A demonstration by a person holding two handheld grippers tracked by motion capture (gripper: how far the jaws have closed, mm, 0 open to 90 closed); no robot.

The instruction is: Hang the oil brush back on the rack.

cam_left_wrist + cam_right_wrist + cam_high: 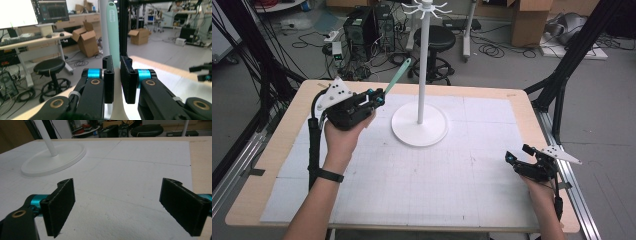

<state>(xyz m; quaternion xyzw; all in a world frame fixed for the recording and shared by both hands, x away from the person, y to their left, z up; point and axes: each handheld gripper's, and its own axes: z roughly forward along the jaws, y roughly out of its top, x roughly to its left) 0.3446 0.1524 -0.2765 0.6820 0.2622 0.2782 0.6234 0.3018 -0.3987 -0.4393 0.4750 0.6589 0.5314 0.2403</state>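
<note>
looking down from the high view, the left gripper is clamped on one end of a mint-green utensil held above the table, slanting up toward the white stand, so the lift should carry its free end to the hooks at the pole's top. seen from the left gripper view, the utensil's handle rises straight between closed jaws beside the pole, so keep the wrist steady. over in the right gripper view, the right gripper rests wide open and empty above the white mat, best kept clear.
</note>
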